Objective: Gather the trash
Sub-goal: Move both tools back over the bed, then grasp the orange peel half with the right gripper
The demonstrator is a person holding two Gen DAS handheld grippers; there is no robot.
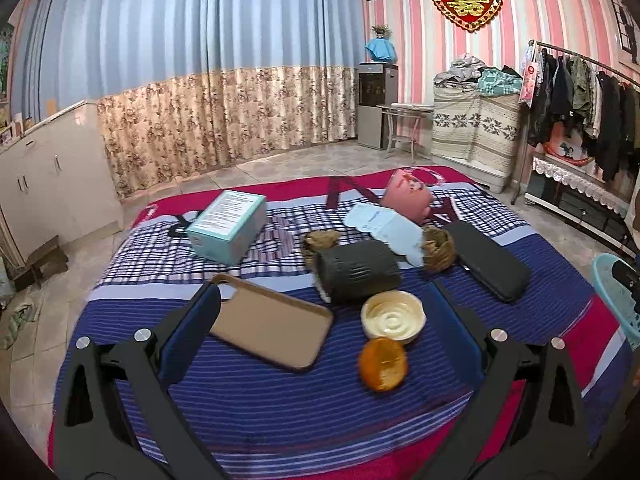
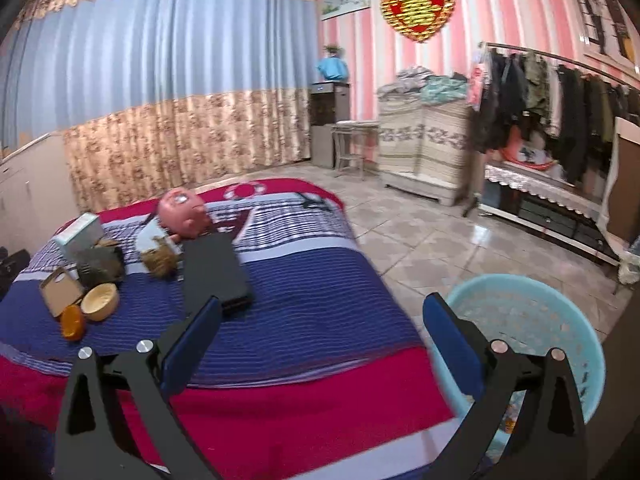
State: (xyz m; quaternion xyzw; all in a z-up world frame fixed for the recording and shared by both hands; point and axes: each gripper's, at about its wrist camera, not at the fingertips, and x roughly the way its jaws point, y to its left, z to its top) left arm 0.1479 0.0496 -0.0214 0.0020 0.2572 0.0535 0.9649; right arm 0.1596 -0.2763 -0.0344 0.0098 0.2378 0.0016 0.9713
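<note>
**Both grippers empty, trash still on the bed, basket at the right edge**

Left gripper (image 1: 320, 312): jaws spread wide, nothing between the pads. Aimed down over the near half of the bed (image 1: 280, 400), framing the cluster of items, probably to line up a pick.

Right gripper (image 2: 322, 322): jaws fully apart, nothing held. Poised at the near right corner of the bed, right finger over the rim of the light blue basket (image 2: 560, 320). Basket stands on the floor just beside the bed's right edge; perforated wall, something small and orange visible low inside, too hidden to name. Placement suits dropping trash straight off the bed's edge.

Trash candidates, judged from looks:
- Orange peel (image 1: 383, 364), nearest the near edge, cupped, pale pith showing inside.
- Brown crumpled clumps (image 1: 321, 240), 2 of them, mid-bed, on either side of the grey ribbed roll (image 1: 356, 274).
- White crumpled paper (image 1: 384, 228) behind the roll, partly over 1 clump.

Likely not trash: cream bowl (image 1: 393, 317) touching the peel's far side, tan phone case (image 1: 268, 320), black case (image 1: 490, 262), teal box (image 1: 228, 226) toward the far left corner, pink pig (image 1: 406, 196) near the far edge.

Next pick probably the peel: closest, unobstructed, but the bowl just beside it risks a nudge.
</note>
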